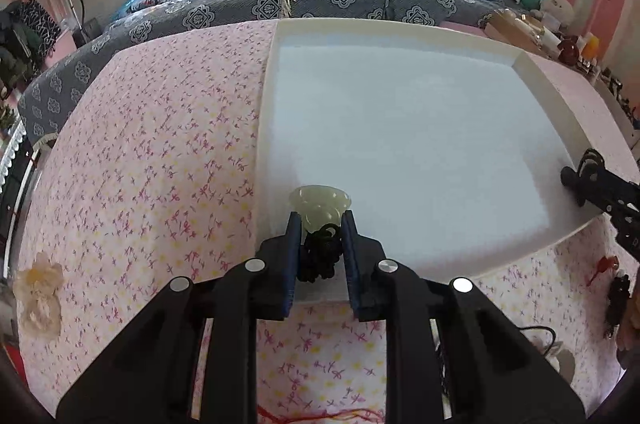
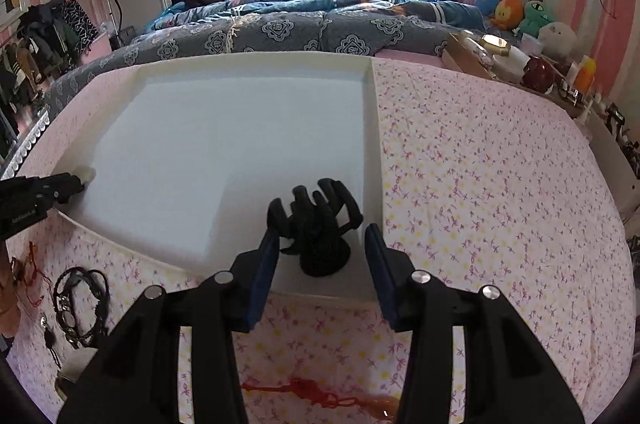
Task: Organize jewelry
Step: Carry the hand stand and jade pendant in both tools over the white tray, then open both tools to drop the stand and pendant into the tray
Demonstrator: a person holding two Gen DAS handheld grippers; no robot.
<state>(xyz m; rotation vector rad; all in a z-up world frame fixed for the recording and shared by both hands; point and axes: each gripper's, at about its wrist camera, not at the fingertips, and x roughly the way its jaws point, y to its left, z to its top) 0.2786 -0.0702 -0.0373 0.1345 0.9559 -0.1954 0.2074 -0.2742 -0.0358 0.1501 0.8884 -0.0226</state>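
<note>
A white tray (image 1: 552, 92) with a pale blue foam floor lies on the pink flowered cloth; it also shows in the right wrist view (image 2: 370, 144). My left gripper (image 1: 321, 220) is shut on a pale green jade pendant (image 1: 320, 202) with a black knotted cord (image 1: 320, 256), held over the tray's near left corner. My right gripper (image 2: 322, 234) is open, its jaws on either side of a black claw hair clip (image 2: 320, 224) that rests in the tray's near right corner. The left gripper's tip with the pendant shows at the left of the right wrist view (image 2: 82, 178).
On the cloth lie a cream fabric flower (image 1: 38, 294), a red tasselled cord (image 2: 316, 394), black cord bracelets (image 2: 82, 304) and a red piece (image 1: 602, 266). A bed with blue quilts (image 2: 304, 20) lies beyond the table. Bottles and boxes (image 2: 520, 60) stand at the far right.
</note>
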